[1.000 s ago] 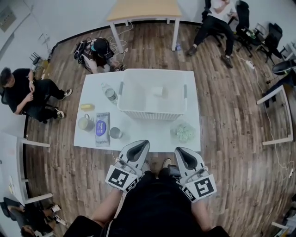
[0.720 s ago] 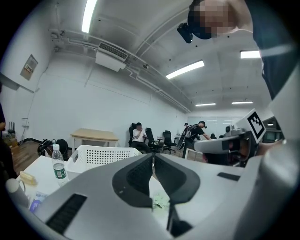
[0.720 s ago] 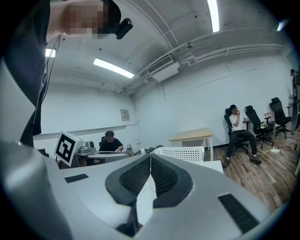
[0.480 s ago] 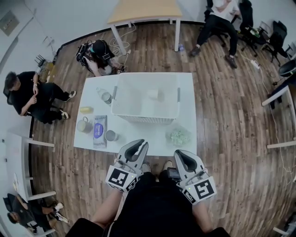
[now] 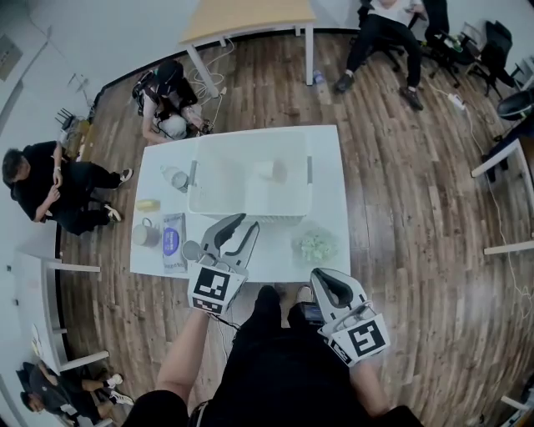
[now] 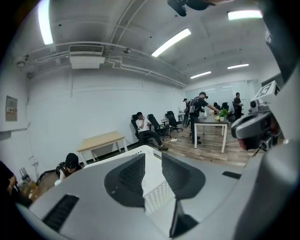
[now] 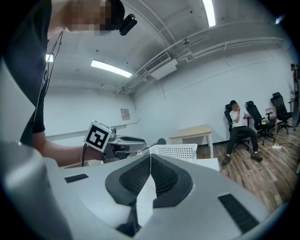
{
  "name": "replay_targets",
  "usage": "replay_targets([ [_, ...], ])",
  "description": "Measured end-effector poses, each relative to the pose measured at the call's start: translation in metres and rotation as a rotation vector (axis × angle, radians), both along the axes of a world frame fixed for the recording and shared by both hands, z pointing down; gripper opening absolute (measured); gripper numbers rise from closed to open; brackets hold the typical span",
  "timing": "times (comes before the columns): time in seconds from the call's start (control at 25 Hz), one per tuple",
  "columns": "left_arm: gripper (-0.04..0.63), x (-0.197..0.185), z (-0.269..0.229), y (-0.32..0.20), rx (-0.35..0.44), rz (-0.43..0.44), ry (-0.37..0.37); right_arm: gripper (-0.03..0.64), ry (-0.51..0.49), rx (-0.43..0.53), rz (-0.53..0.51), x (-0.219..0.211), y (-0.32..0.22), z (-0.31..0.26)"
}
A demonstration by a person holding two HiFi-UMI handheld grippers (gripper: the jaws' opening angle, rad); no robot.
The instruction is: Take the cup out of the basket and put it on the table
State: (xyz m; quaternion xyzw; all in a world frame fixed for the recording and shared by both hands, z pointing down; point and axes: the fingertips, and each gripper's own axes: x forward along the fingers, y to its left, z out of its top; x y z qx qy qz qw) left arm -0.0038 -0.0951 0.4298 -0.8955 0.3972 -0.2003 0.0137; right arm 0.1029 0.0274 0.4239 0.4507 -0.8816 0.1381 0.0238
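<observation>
A white perforated basket (image 5: 219, 193) stands on the white table (image 5: 329, 167). Inside it, toward its far right, rests a pale cup (image 5: 271, 171). My left gripper (image 5: 239, 223) reaches over the table's near edge, just short of the basket's front wall. Its jaws have just been opening and hold nothing; the basket (image 6: 157, 196) shows through the gap of the left gripper (image 6: 152, 161). My right gripper (image 5: 322, 276) hangs off the table's near edge. The right gripper (image 7: 150, 161) is shut on nothing, and the basket (image 7: 176, 151) lies ahead of it.
Left of the basket lie a water bottle (image 5: 175, 178), a yellow item (image 5: 148, 204), a mug (image 5: 143, 233), a blue packet (image 5: 173, 240) and a can (image 5: 191, 249). A green bag (image 5: 314, 246) sits near the front right. People sit around the room; a wooden table (image 5: 250, 17) stands beyond.
My left gripper has swung forward over the table's near edge toward the basket, rolled, and its jaws have parted. The right gripper has shifted only a little.
</observation>
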Motion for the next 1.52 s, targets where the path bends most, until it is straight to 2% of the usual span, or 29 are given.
replay_targets([
  [0.16,0.13,-0.002,0.005,-0.046,0.016,0.057,-0.108,0.025,0.007,-0.002,0.062,0.005,-0.011,-0.002],
  [0.36,0.16,0.012,0.018,-0.088,0.038,0.199,-0.265,0.025,0.023,0.007,0.164,0.015,-0.022,-0.01],
  [0.48,0.169,0.018,0.03,-0.106,0.03,0.274,-0.335,0.025,0.032,0.008,0.211,0.015,-0.029,-0.014],
  [0.68,0.189,0.025,0.061,-0.135,-0.007,0.377,-0.417,0.025,0.048,0.002,0.286,0.015,-0.035,-0.013],
  [0.96,0.209,0.029,0.128,-0.169,-0.102,0.511,-0.562,0.025,0.074,-0.034,0.395,0.018,-0.039,-0.008],
  [1.24,0.224,0.034,0.189,-0.191,-0.164,0.605,-0.682,0.025,0.1,-0.08,0.489,0.019,-0.037,-0.001],
  [1.52,0.253,0.033,0.242,-0.208,-0.158,0.659,-0.822,0.025,0.116,-0.11,0.555,0.023,-0.036,0.0],
])
